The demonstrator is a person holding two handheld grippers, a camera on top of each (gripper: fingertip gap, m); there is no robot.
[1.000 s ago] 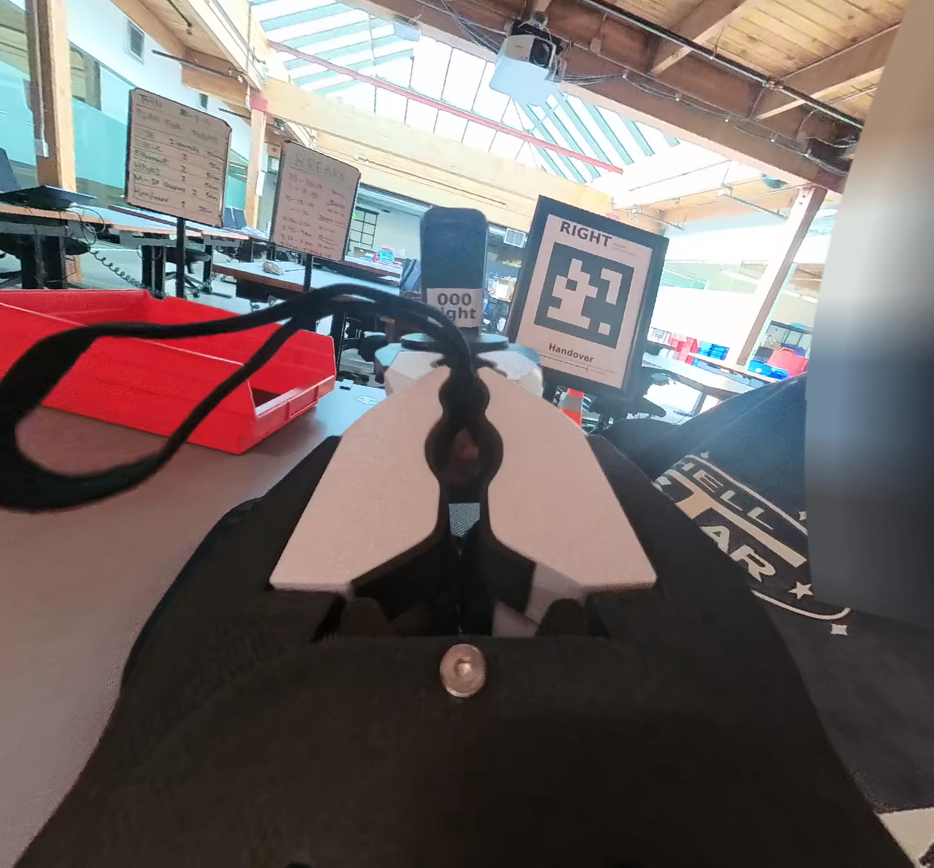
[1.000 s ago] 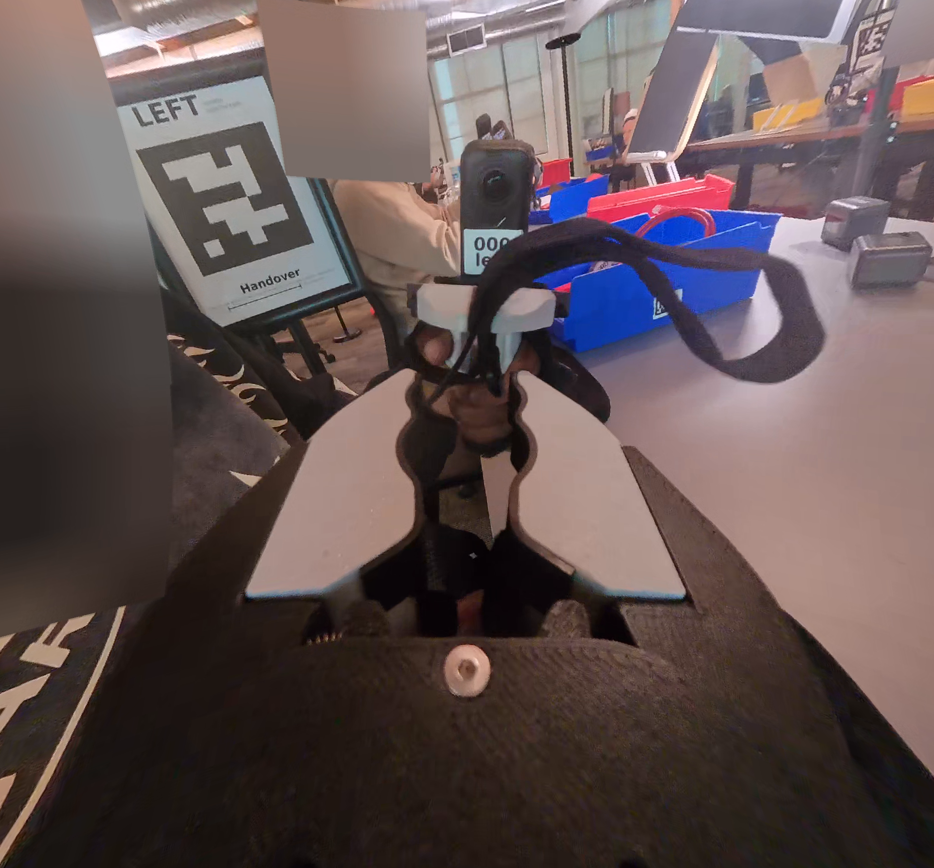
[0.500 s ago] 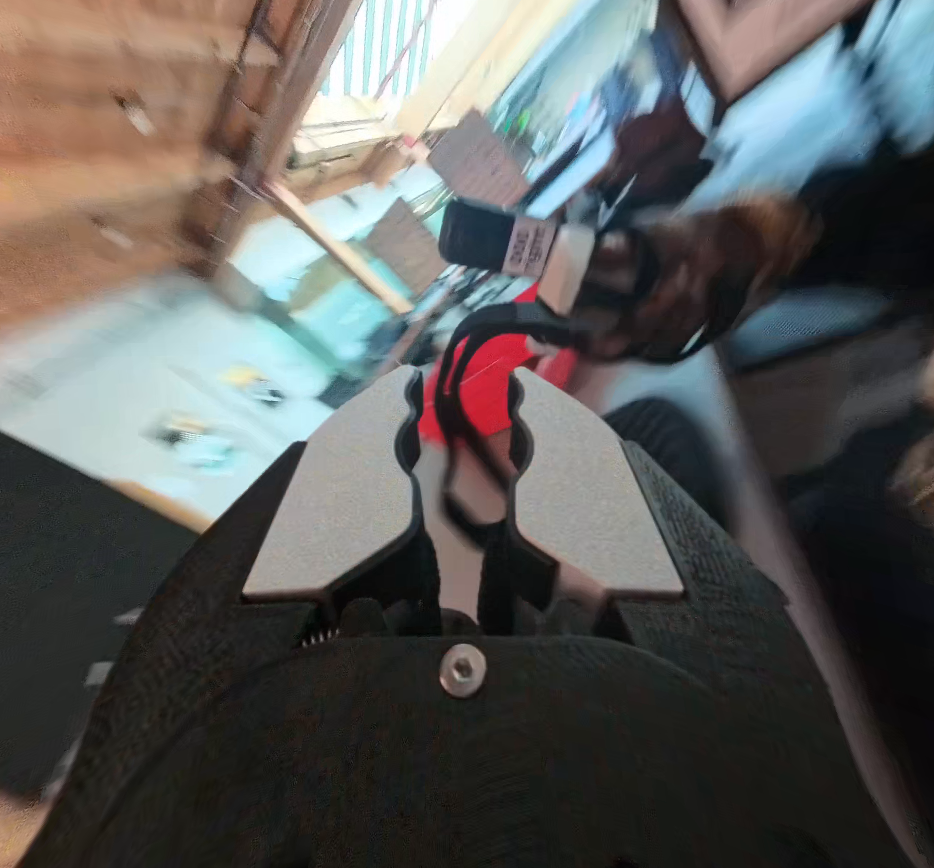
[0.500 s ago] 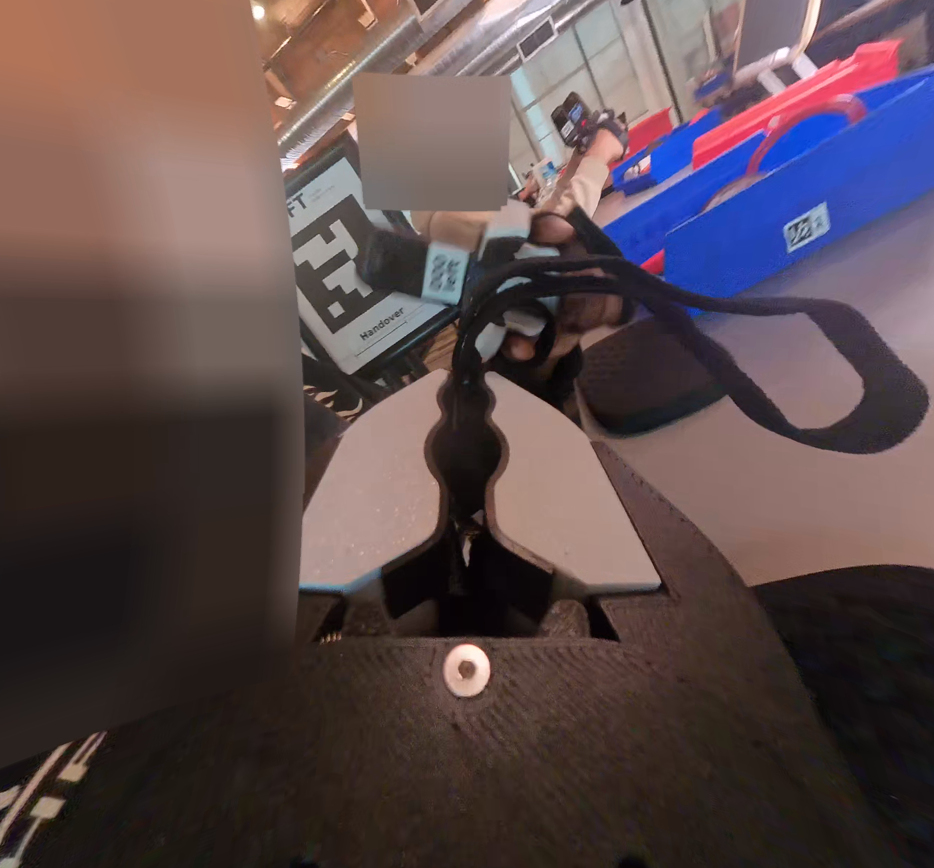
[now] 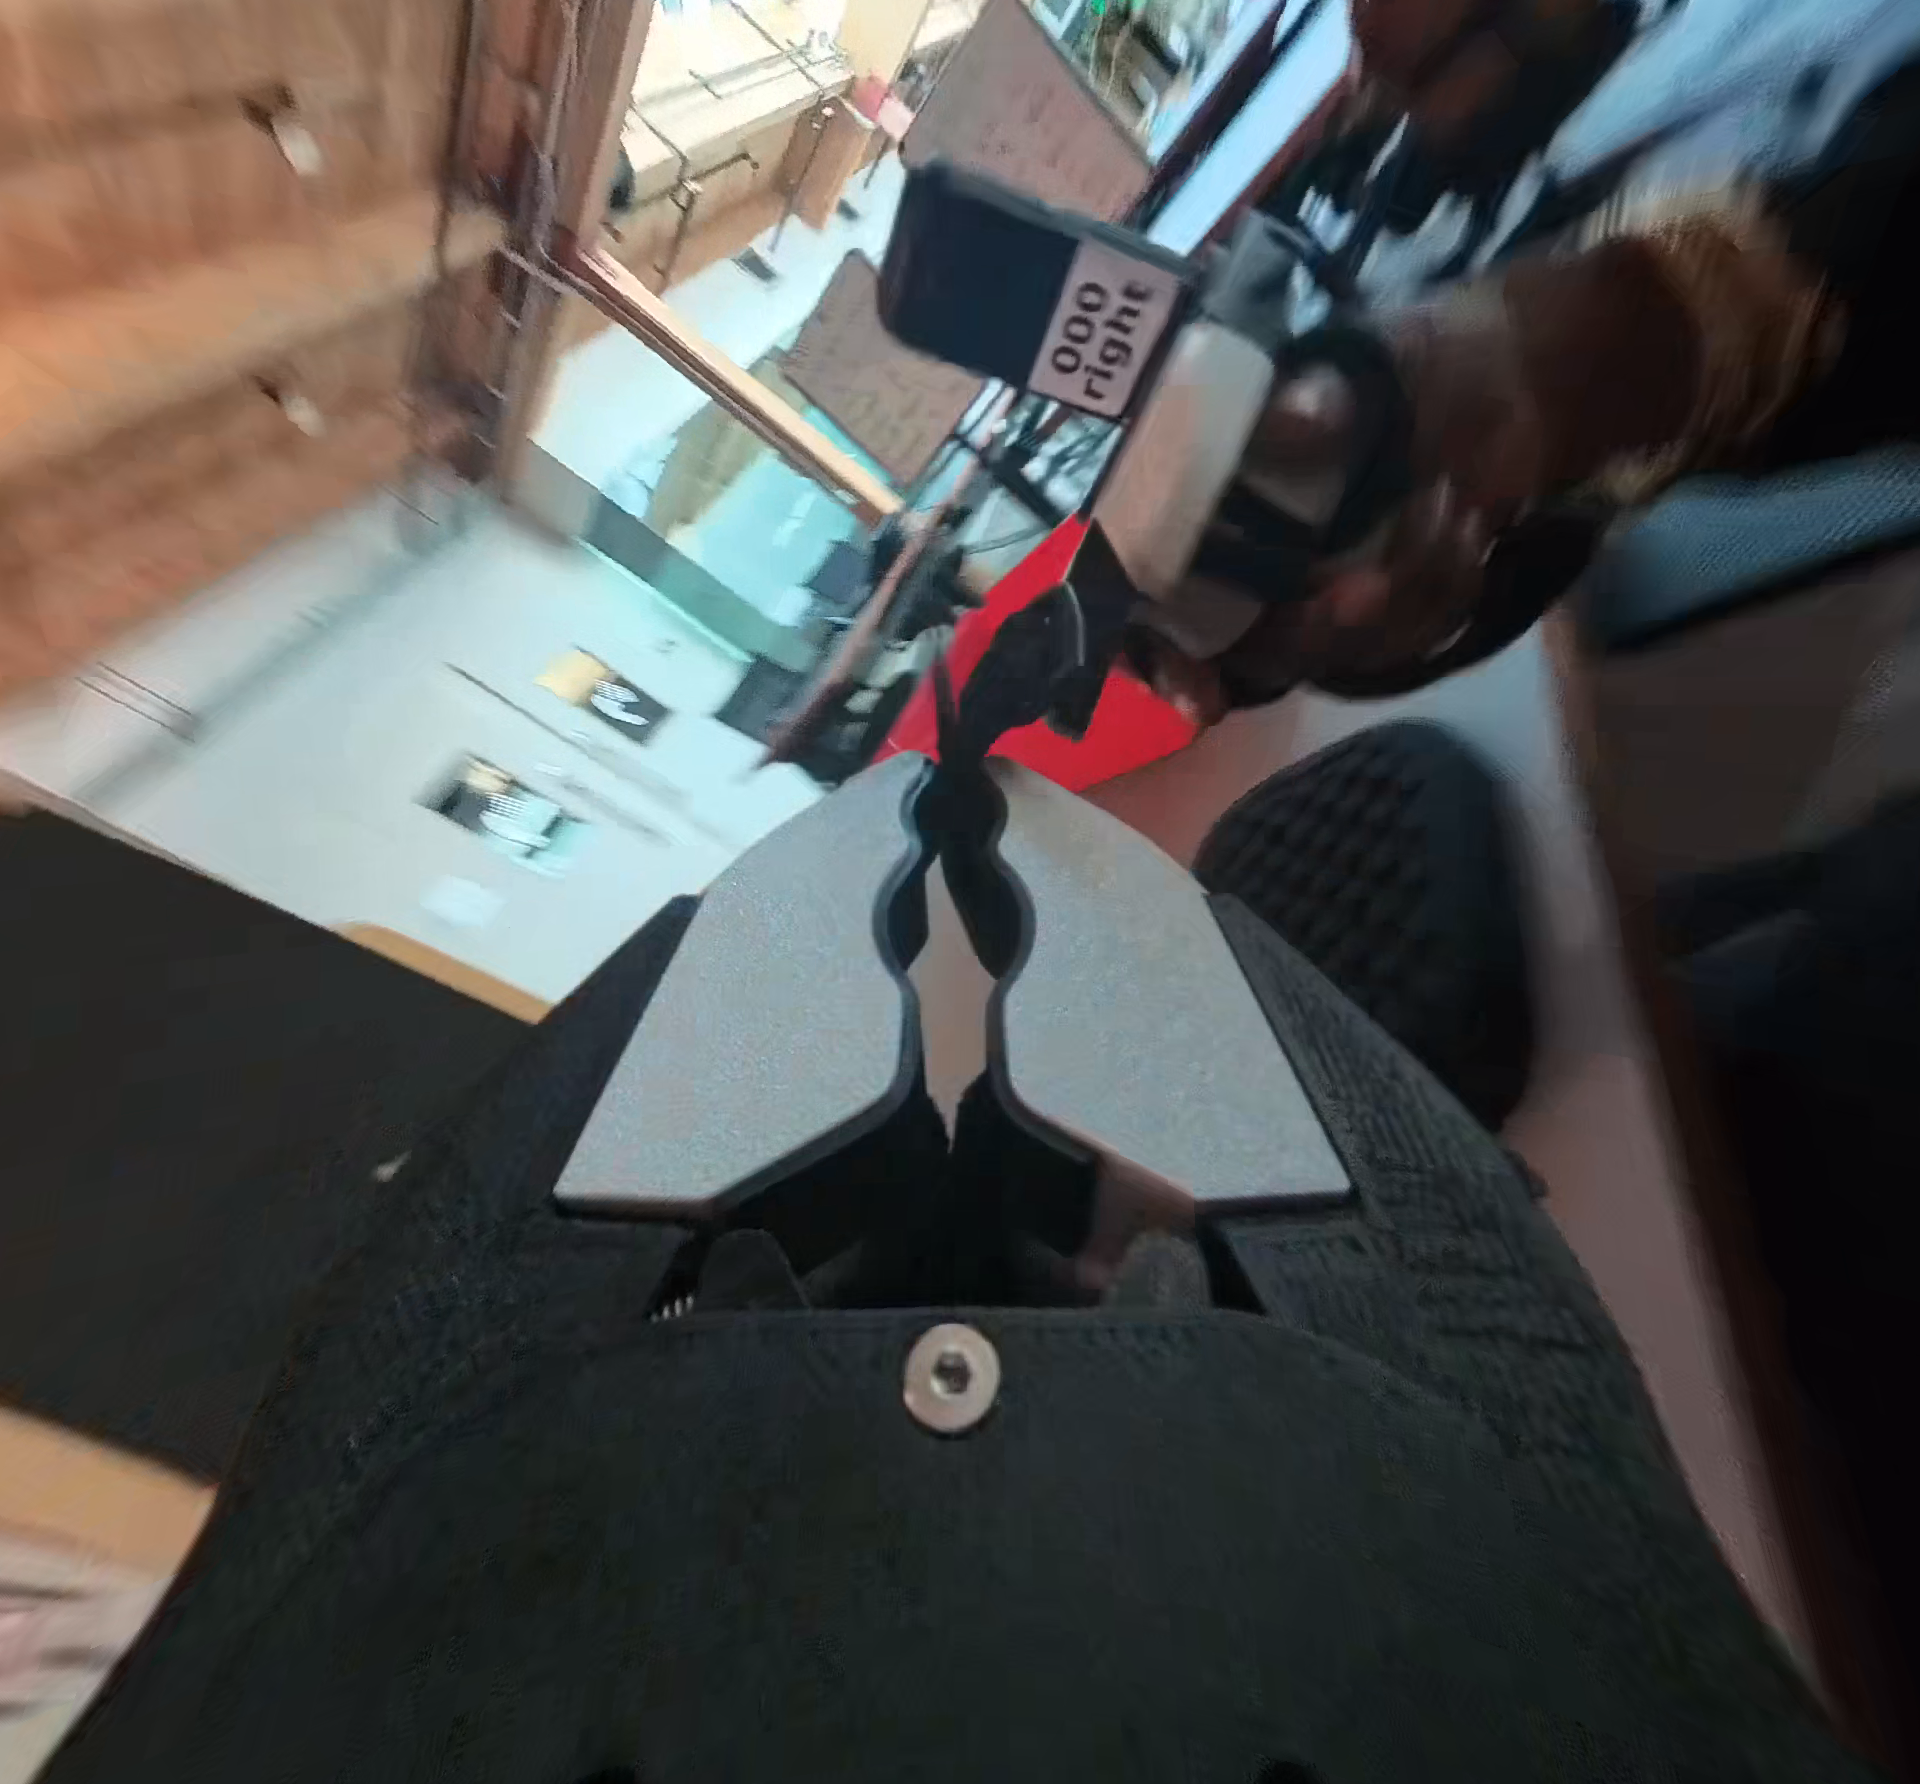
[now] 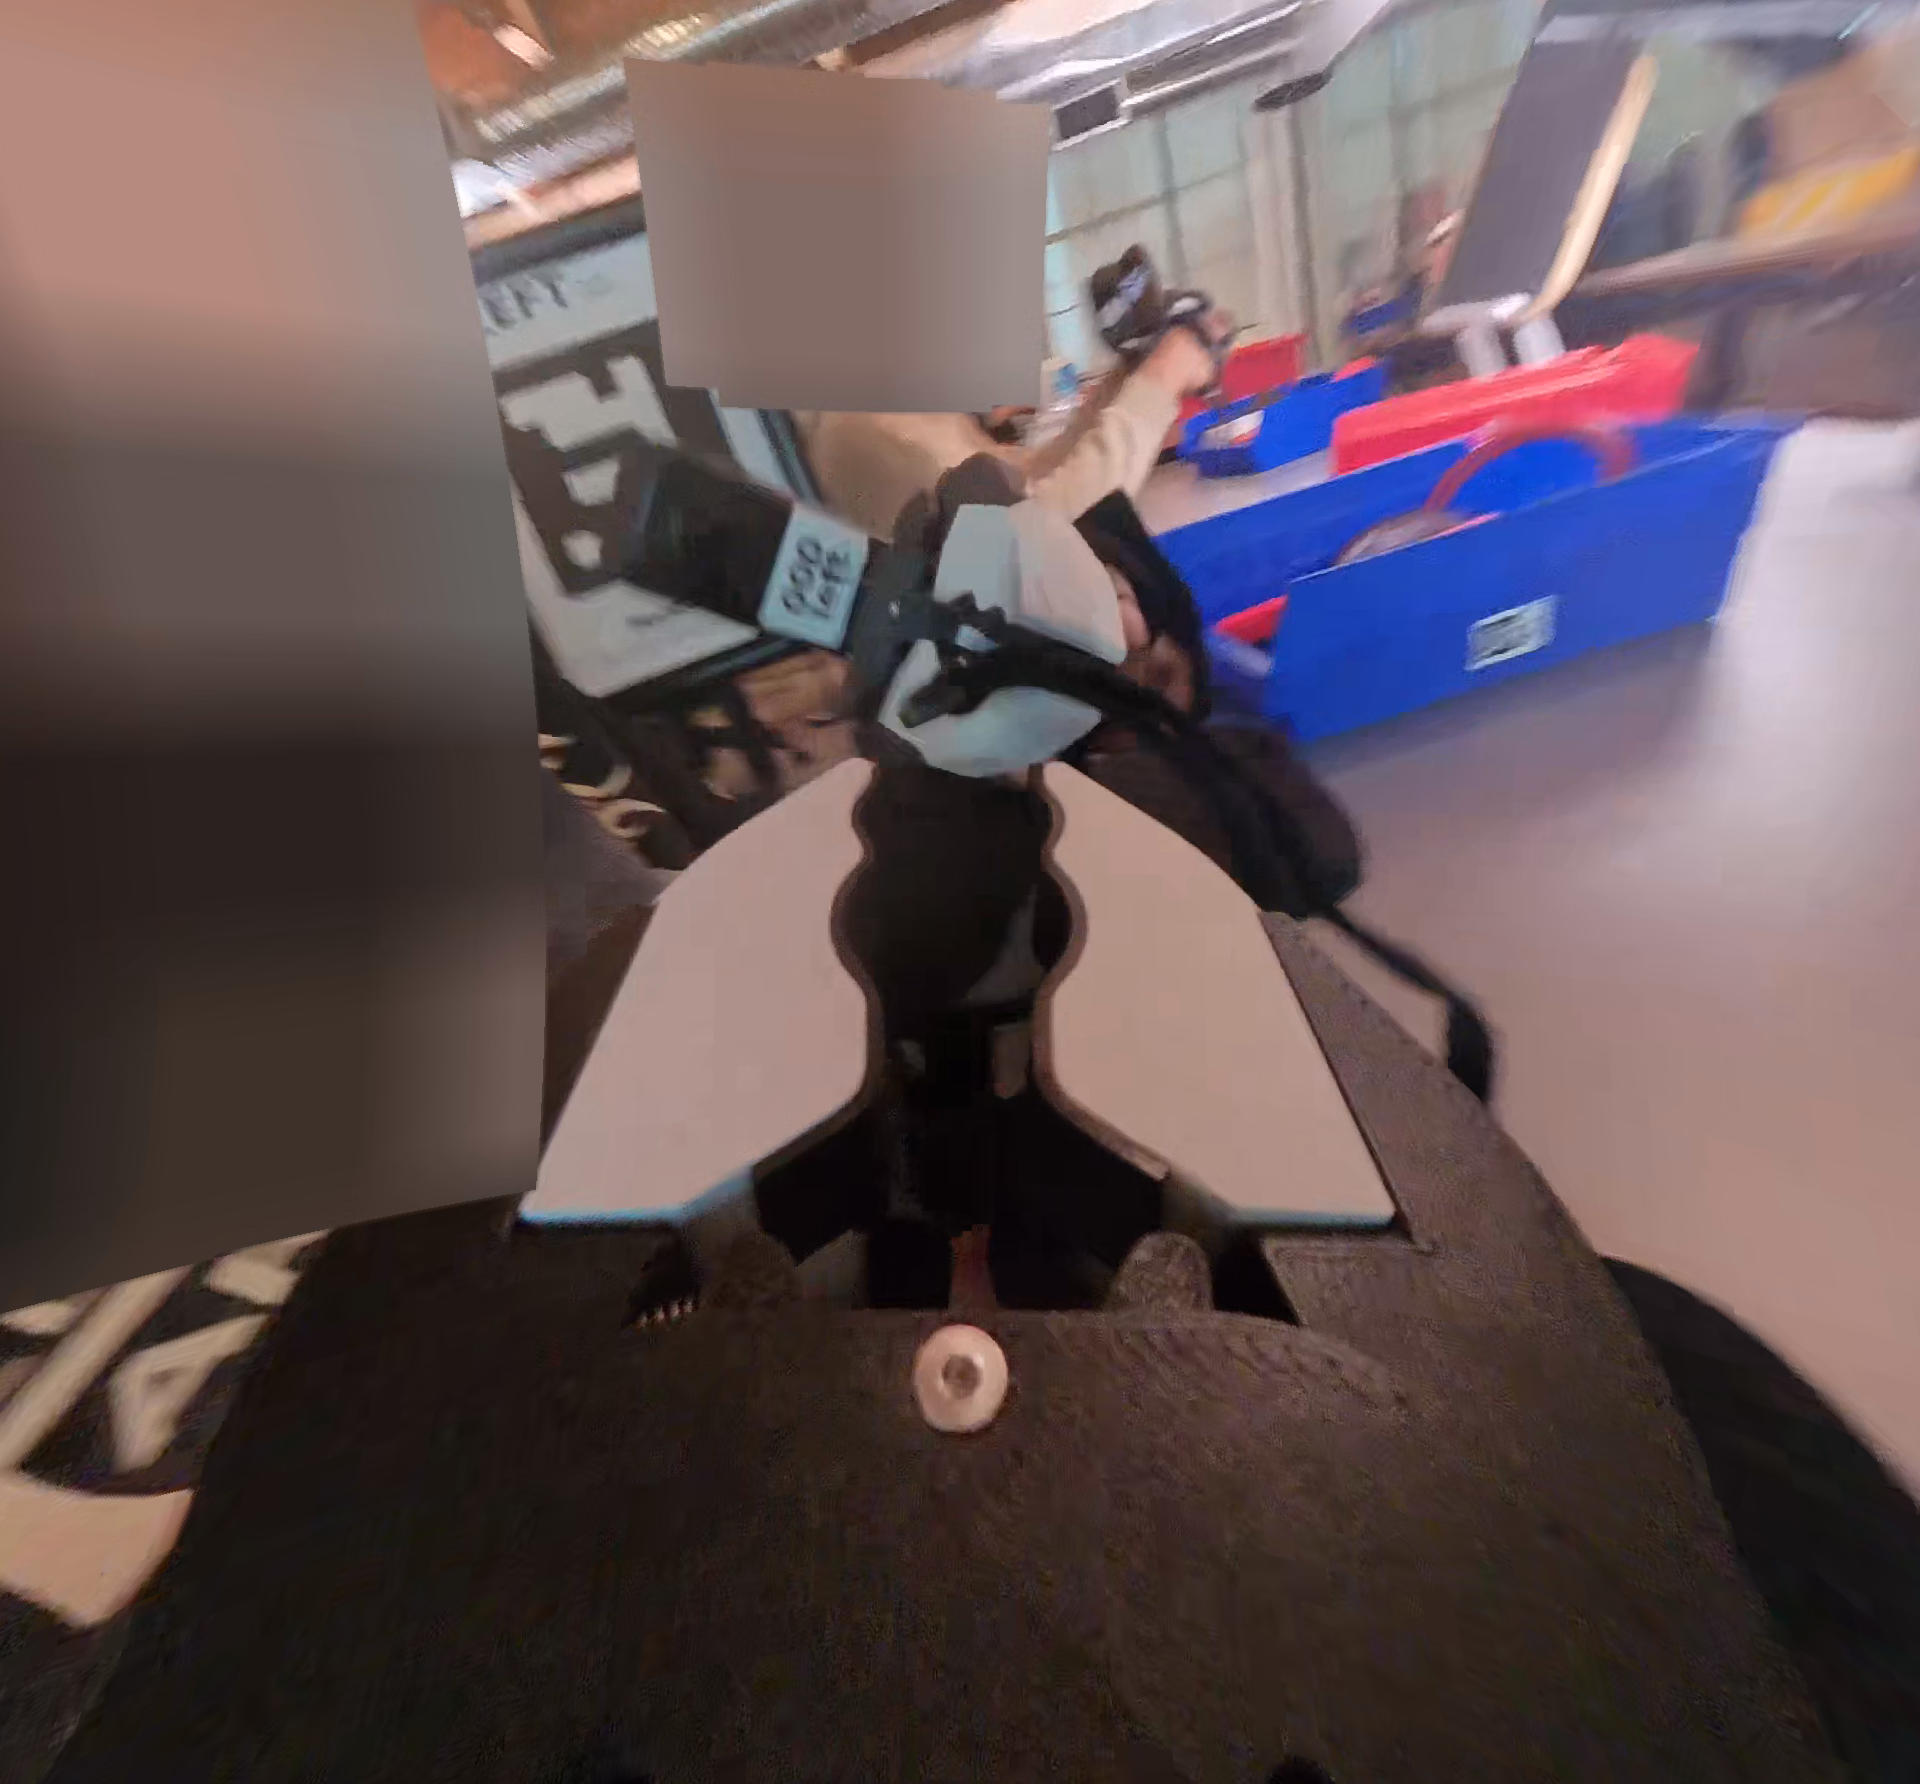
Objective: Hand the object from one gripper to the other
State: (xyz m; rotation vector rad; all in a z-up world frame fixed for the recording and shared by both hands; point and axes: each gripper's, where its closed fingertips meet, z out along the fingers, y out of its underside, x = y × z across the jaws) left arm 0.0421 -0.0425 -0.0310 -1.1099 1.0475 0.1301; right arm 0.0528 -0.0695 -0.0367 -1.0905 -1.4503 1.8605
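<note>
both wrist cameras face each other closely, left view tilted.

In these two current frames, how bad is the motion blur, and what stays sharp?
Left wrist view: background heavily smeared and tilted; left gripper sharp, shut on the black fabric strap. Right wrist view: milder blur; right gripper crisp, blue plastic bin soft.
</note>
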